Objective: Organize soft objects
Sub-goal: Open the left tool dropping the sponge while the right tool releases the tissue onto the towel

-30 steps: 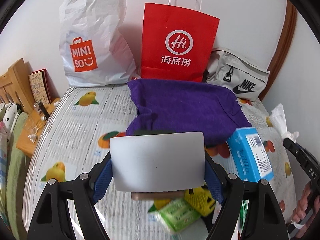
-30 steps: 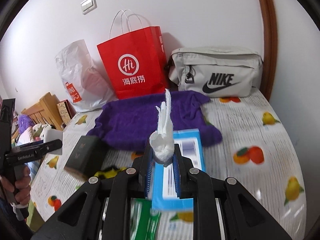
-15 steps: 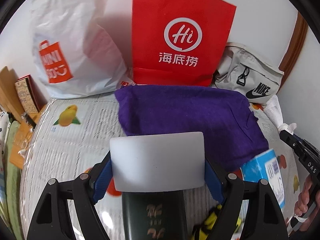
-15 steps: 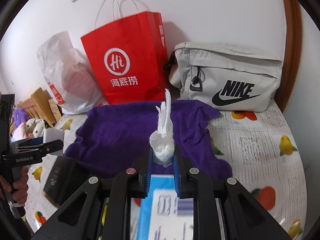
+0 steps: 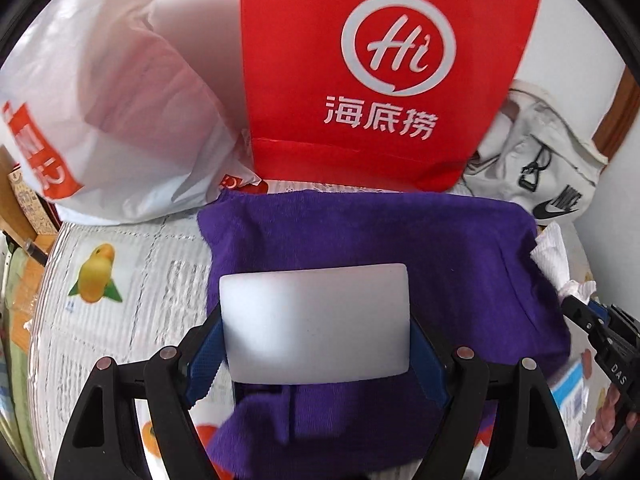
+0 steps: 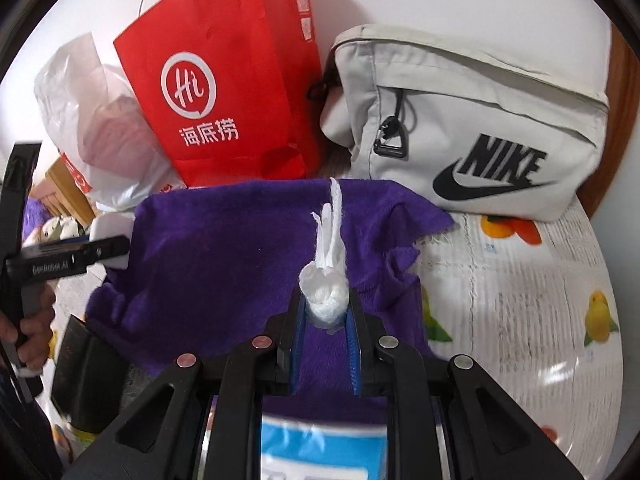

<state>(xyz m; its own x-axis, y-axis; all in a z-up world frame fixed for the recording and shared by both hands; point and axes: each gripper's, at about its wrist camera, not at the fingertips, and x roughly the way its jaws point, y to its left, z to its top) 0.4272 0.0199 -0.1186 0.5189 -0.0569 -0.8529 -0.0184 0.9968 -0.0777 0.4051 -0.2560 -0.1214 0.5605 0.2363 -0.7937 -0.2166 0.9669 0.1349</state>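
A purple towel [image 5: 360, 232] lies rumpled on the fruit-print cover, right below both grippers. My left gripper [image 5: 316, 344] is shut on a flat white block [image 5: 316, 312], held by its two sides between the blue pads above the towel. My right gripper [image 6: 325, 304] is shut on a crumpled white tissue [image 6: 330, 240], whose twisted end sticks up over the towel [image 6: 224, 240]. In the left wrist view the right gripper [image 5: 592, 320] shows at the right edge with the tissue [image 5: 556, 256]. In the right wrist view the left gripper [image 6: 80, 260] shows at the left edge.
A red paper bag [image 5: 380, 72], a white plastic bag [image 5: 120, 100] and a grey Nike pouch [image 6: 480, 120] stand along the wall behind the towel. A blue packet [image 6: 320, 452] lies under my right gripper, and a dark box [image 6: 84, 376] at the towel's left.
Both grippers have moved forward and lower, from over the blue packet and dark box to over the purple towel, nearer the bags. Each keeps its hold.
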